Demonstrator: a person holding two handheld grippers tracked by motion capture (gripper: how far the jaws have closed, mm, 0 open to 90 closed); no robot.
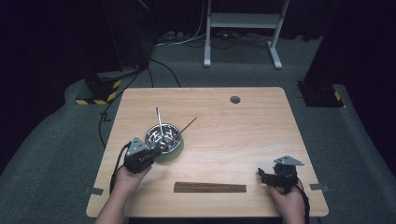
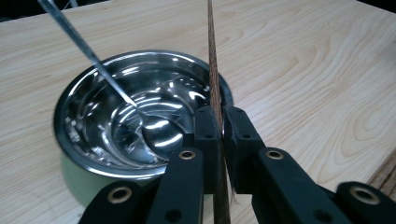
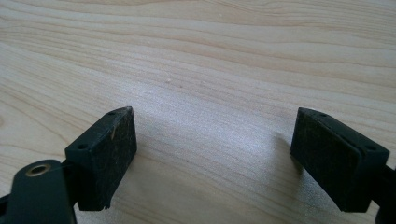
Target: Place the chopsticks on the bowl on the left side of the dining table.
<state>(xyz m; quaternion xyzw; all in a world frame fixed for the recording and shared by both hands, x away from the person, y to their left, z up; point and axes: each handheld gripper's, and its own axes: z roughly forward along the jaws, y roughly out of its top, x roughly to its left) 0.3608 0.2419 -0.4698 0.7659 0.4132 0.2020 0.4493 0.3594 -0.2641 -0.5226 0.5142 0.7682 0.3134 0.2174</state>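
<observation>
A steel bowl (image 1: 162, 136) (image 2: 88, 126) on a pale green base stands left of the table's middle. A metal spoon (image 1: 159, 119) (image 2: 93, 60) leans in it, with its handle pointing away from me. My left gripper (image 1: 159, 148) (image 2: 216, 116) sits at the bowl's near rim, shut on a thin dark wooden stick (image 1: 187, 126) (image 2: 212, 70). The stick reaches across the bowl's right side and out past its far rim. A flat bundle of similar sticks (image 1: 210, 187) lies near the front edge. My right gripper (image 1: 264, 176) (image 3: 212, 154) rests low at the front right, open over bare wood.
The light wooden table (image 1: 243, 135) has a round cable hole (image 1: 235, 99) near its far edge. Behind the table a white metal frame (image 1: 243, 28) stands on grey carpet with cables. A corner of the stick bundle (image 2: 385, 172) shows at the left gripper view's lower right.
</observation>
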